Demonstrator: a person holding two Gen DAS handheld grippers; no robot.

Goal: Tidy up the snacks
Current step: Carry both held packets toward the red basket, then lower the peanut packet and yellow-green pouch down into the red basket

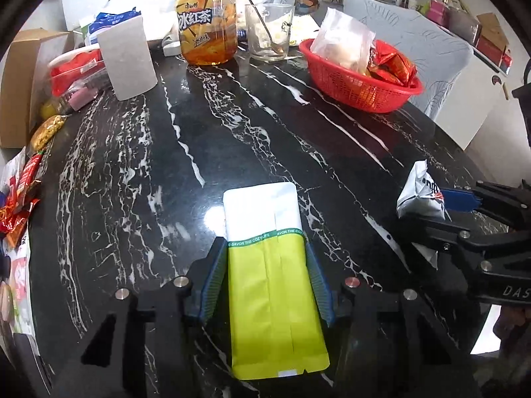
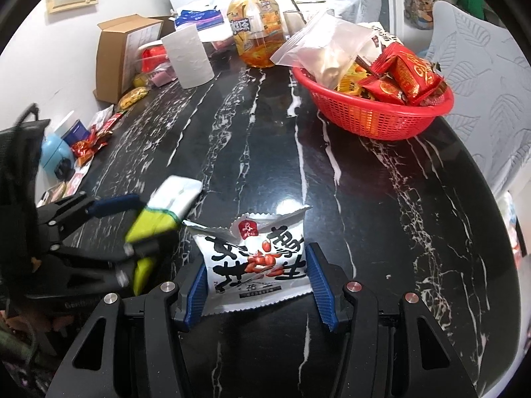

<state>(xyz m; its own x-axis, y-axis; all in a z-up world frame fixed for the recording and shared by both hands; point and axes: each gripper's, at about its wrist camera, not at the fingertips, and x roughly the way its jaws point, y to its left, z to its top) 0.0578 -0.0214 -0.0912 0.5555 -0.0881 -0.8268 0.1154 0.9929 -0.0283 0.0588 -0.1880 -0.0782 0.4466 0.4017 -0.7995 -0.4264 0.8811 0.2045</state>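
Fingers [image 1: 219,275] grip green-white packet [image 1: 265,265]; right gripper [image 2: 259,282] clamps peanut packet [image 2: 255,258].

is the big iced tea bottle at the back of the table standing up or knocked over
Standing upright. The iced tea bottle rests on its base on the black marble table, yellow cap on top, amber liquid settled level in its lower part.

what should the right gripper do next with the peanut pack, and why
Probably carry it up and over to the red basket. The right gripper already clamps the white peanut pack, and the basket, already holding other snacks, sits ahead to the right.
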